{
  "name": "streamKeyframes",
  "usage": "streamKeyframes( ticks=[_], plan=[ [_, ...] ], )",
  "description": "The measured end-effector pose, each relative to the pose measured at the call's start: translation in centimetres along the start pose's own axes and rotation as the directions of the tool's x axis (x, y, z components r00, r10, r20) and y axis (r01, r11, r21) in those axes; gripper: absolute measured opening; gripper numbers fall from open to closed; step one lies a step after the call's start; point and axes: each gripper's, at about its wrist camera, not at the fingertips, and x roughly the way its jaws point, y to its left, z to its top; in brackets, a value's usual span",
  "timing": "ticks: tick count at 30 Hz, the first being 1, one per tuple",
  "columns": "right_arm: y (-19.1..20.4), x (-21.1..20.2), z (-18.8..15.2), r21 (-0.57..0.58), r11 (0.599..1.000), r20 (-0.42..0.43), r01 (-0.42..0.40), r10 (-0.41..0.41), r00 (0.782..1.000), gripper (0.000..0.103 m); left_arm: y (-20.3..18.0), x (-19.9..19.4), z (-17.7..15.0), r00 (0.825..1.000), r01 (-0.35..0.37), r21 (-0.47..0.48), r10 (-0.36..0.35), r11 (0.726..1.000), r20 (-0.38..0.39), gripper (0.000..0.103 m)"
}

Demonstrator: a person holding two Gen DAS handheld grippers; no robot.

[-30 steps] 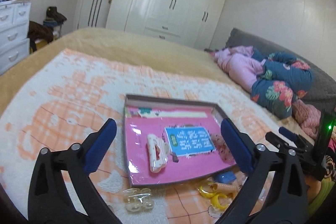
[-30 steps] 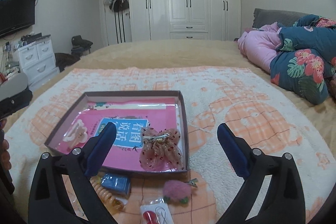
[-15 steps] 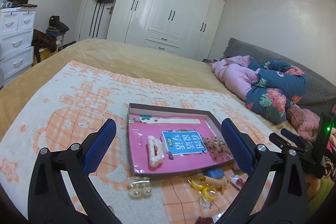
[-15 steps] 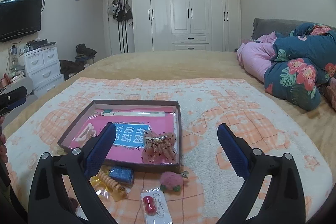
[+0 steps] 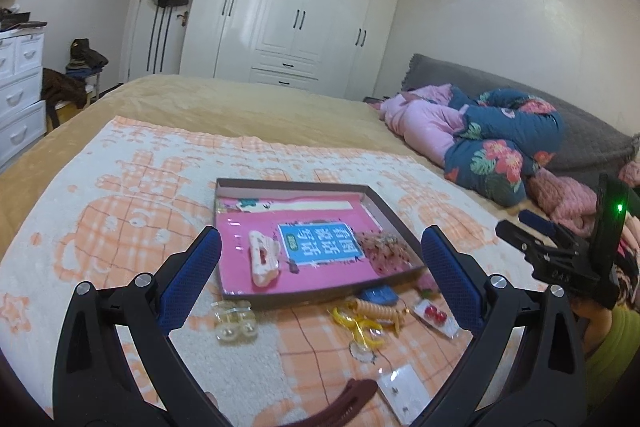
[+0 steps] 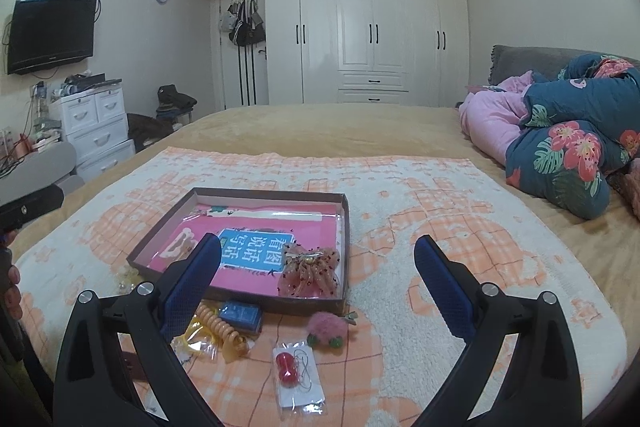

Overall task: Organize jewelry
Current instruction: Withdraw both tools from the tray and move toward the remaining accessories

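A shallow brown tray (image 5: pixel 228 189) (image 6: pixel 345 227) with a pink lining lies on the bed. It holds a cream hair claw (image 5: pixel 263 262) (image 6: pixel 178 243) and a pink mesh bow clip (image 5: pixel 384 251) (image 6: pixel 310 273). In front of it lie clear bead pieces (image 5: pixel 235 323), yellow rings (image 5: pixel 360 327), a coiled orange hair tie (image 6: pixel 220 327), a small blue box (image 6: pixel 240 315), a pink pompom clip (image 6: pixel 326 327) and a bagged red bead item (image 6: pixel 294 375). My left gripper (image 5: pixel 320 275) is open and empty above the near items. My right gripper (image 6: pixel 318 283) is open and empty over the tray's near edge.
A dark red hair clip (image 5: pixel 340 403) and a white card of earrings (image 5: pixel 400 389) lie nearest me. An orange and white blanket (image 6: pixel 420 227) covers the bed. Folded quilts (image 6: pixel 568 131) lie at the right. A white drawer unit (image 6: pixel 96 131) stands at the left.
Both grippers have pulled back and risen from the tray, so more loose items in front of it show. Both stay open.
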Motion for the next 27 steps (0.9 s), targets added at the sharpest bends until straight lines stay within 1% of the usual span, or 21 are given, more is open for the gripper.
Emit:
streamKeyframes(
  ticks=[8, 13, 19, 23, 27],
  plan=[
    [0.3, -0.3, -1.1, -0.033, 0.999, -0.028, -0.034, 0.033, 0.999, 0.095, -1.1, -0.4, -1.9, 0.999, 0.018, 0.048, -0.015, 0.999, -0.047, 0.092],
    [0.9, -0.4, -2.2, -0.052, 0.997, -0.056, -0.059, 0.056, 0.997, 0.095, -1.5, -0.4, -3.5, 0.995, 0.030, 0.082, -0.022, 0.996, -0.100, 0.092],
    [1.3, -0.3, -3.6, -0.068, 0.995, -0.099, -0.080, 0.073, 0.992, 0.095, -1.7, 0.1, -5.7, 0.985, 0.031, 0.108, -0.011, 0.994, -0.173, 0.092],
    [1.4, -0.1, -4.6, -0.070, 0.993, -0.135, -0.093, 0.083, 0.987, 0.095, -1.6, 0.5, -7.2, 0.974, 0.046, 0.123, -0.017, 0.991, -0.226, 0.092],
    [1.4, 0.4, -5.7, -0.063, 0.994, -0.176, -0.094, 0.082, 0.981, 0.095, -1.7, 1.0, -8.8, 0.966, 0.025, 0.191, 0.025, 0.981, -0.256, 0.092]
  ],
)
